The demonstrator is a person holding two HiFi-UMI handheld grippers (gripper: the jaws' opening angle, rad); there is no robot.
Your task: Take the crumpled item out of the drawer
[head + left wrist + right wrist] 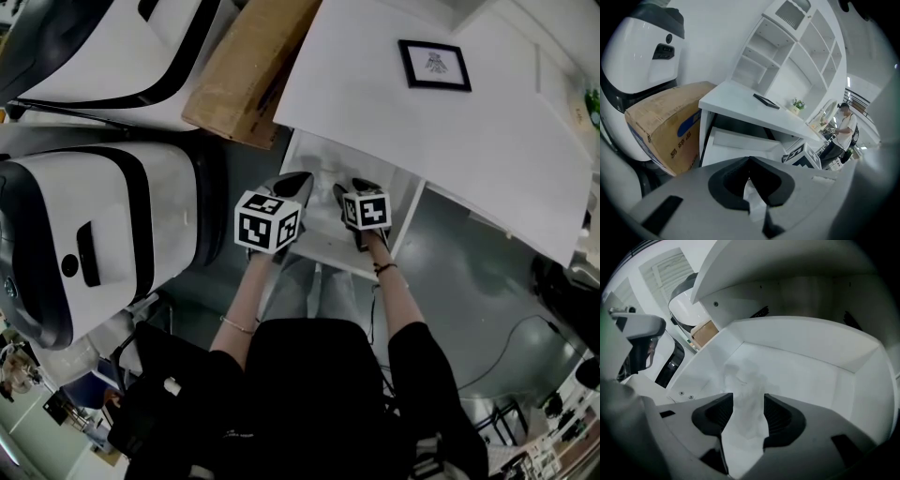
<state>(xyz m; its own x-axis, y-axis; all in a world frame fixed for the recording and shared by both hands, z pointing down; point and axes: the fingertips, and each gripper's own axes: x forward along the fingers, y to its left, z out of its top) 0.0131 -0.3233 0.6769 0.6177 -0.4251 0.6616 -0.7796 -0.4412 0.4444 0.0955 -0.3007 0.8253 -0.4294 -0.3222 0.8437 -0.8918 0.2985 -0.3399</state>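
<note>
A crumpled white item (744,380) lies on the floor of the open white drawer (811,341). My right gripper (747,398) is open, one jaw on each side of the item, and the pads do not press on it. In the head view both grippers hover over the drawer (405,220) under the white desk (422,131), the right gripper (347,195) beside the left gripper (296,182). In the left gripper view the left gripper (749,160) has its tips together. A white patch shows in the slit behind them; I cannot tell what it is.
A cardboard box (246,75) leans left of the desk, beside large white machines (94,234). A framed picture (434,65) lies on the desktop. White shelves (787,56) stand behind the desk, and a person (844,125) stands far right. The desktop overhangs the drawer.
</note>
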